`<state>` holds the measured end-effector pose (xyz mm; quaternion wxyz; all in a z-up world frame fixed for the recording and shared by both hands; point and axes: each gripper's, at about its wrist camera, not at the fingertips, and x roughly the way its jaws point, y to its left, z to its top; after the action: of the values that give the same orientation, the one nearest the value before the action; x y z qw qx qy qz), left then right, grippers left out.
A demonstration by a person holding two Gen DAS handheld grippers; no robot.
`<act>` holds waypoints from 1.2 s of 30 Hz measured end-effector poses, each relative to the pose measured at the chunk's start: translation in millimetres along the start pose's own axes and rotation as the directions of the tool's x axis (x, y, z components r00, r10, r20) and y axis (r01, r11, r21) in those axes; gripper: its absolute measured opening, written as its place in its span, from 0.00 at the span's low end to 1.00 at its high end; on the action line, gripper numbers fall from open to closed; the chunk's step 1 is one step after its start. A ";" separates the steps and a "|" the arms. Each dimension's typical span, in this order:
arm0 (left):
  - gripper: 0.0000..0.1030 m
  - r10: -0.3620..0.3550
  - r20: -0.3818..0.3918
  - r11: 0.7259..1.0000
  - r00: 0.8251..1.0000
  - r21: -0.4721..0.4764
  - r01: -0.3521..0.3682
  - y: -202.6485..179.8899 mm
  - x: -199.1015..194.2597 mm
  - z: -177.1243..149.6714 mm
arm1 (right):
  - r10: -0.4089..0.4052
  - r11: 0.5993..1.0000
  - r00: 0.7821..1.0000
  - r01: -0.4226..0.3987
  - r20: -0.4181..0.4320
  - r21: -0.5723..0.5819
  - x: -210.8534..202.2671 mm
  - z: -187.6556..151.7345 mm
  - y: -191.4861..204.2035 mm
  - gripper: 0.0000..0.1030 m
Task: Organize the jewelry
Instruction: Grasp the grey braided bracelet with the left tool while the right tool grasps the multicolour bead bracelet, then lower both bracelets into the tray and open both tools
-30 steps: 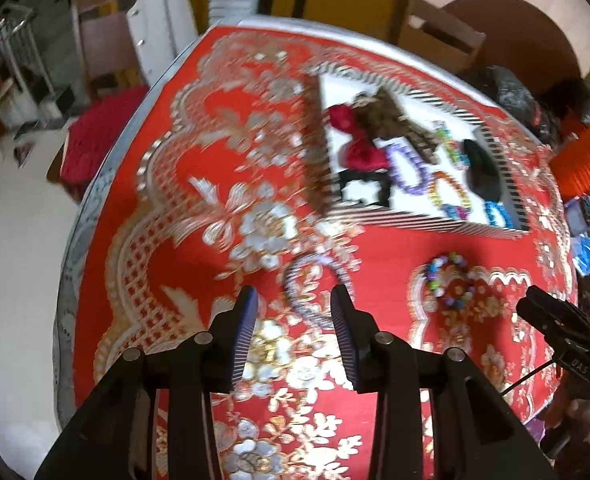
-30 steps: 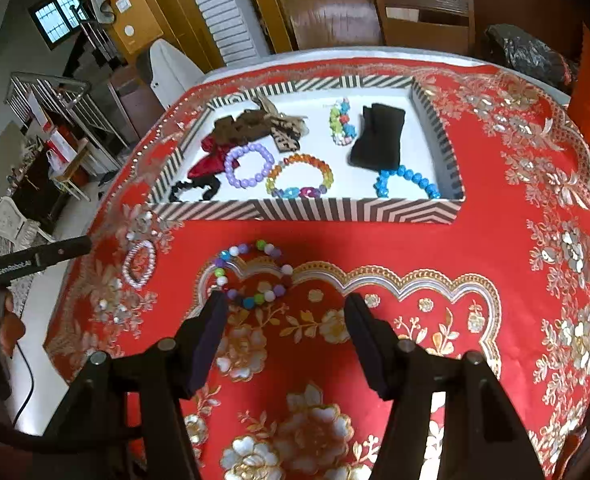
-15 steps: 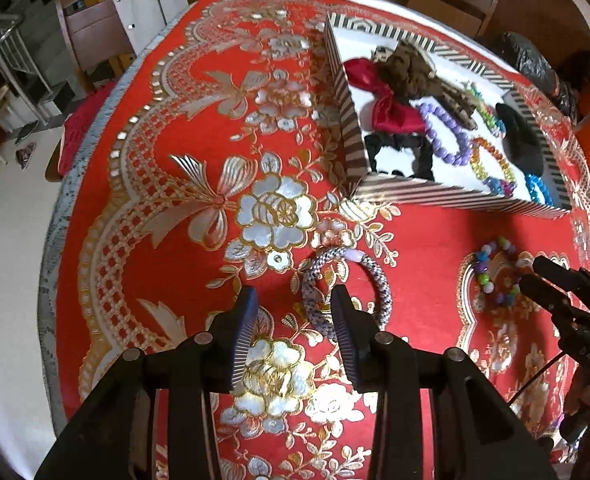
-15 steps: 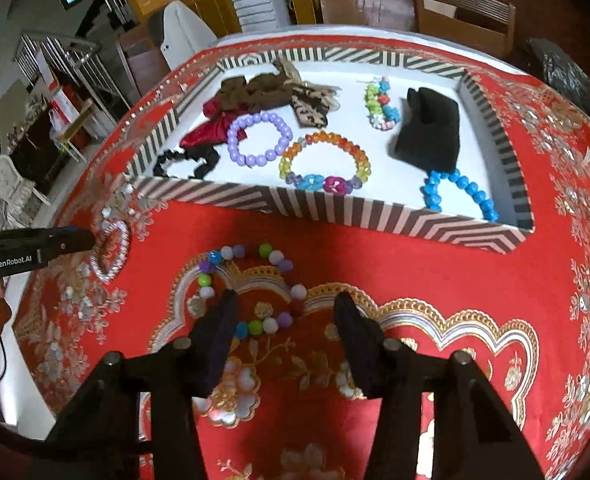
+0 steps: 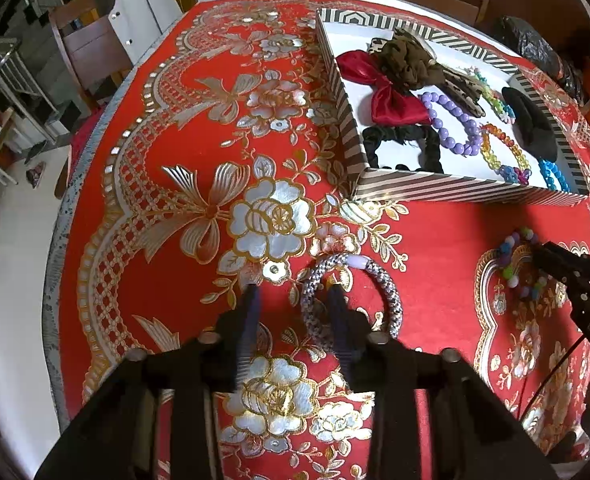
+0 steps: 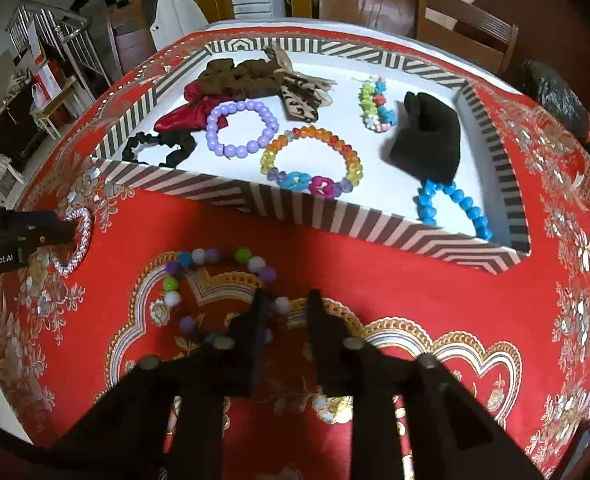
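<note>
A silver-white beaded bangle [image 5: 391,300] lies on the red and gold tablecloth. My left gripper [image 5: 293,300] points down over it with its jaws closing. The bangle's left side sits between the fingers, with a gap still showing on the left. The right wrist view shows that same bangle [image 6: 79,240] at the left gripper's [image 6: 61,232] tip. A pastel bead bracelet [image 6: 199,257] lies in front of the striped tray [image 6: 335,216]. My right gripper [image 6: 289,306] is shut on one of its near beads. The left wrist view shows the bracelet [image 5: 511,270] under the right gripper [image 5: 541,250].
The striped tray [image 5: 455,190] holds a red bow [image 5: 391,96], a brown scrunchie [image 6: 231,76], a black scrunchie [image 6: 155,148], purple [image 6: 241,128], rainbow [image 6: 311,164] and blue [image 6: 455,204] bracelets and a black pouch [image 6: 427,140]. Wooden chairs ring the round table. Its edge curves down the left.
Both grippers sank closer to the cloth. The left jaws narrowed around the bangle's side. The right jaws closed on the bead bracelet.
</note>
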<state>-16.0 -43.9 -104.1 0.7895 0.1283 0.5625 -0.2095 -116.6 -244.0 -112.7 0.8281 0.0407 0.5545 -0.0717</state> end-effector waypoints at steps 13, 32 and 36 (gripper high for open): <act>0.00 -0.060 0.046 0.998 0.997 0.019 0.059 -3.3 -30.6 3.5 | 0.061 0.998 0.994 -0.061 0.088 -0.002 -51.6 8.3 1.8 0.09; 0.00 -0.179 0.169 0.981 0.969 0.105 0.163 -43.8 -99.1 55.0 | 0.020 0.998 0.974 -0.031 0.224 0.046 -125.7 31.4 -43.7 0.09; 0.00 -0.179 0.178 0.980 0.968 0.124 0.158 -55.9 -98.2 63.8 | 0.008 0.999 0.973 -0.019 0.231 0.045 -129.9 37.3 -49.7 0.09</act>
<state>-16.8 -102.8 11.6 0.8103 0.1024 0.4819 -0.3174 -139.4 -288.9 22.2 0.8863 0.0553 0.4523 -0.0831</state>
